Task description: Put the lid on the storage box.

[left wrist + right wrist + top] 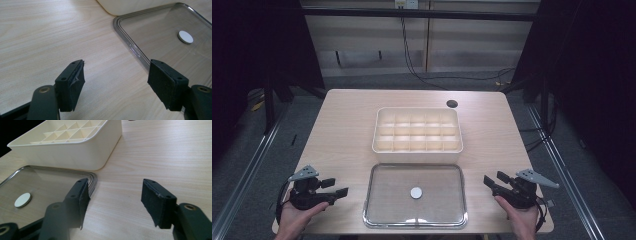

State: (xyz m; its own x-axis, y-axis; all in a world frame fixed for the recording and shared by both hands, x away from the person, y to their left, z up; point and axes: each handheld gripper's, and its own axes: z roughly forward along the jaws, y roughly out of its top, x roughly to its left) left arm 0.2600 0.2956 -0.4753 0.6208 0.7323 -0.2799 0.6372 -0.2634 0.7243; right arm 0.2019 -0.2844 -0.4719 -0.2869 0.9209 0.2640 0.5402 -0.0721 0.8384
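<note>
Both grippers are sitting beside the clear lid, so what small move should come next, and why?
Probably slide both grippers inward to the lid's short edges. It lies flat before the open divided box, the left gripper and right gripper flank it, open and empty, touching nothing.

Bare tabletop [342,125] runs down the left and right sides of the frame, so approach there is free. The middle is blocked: the divided cream box [417,131] at centre and the clear lid [415,195] just below it, approx. touching (flat, low, w/ a white disc [416,192]). A small dark hole [452,104] sits upper right of the box.
</note>
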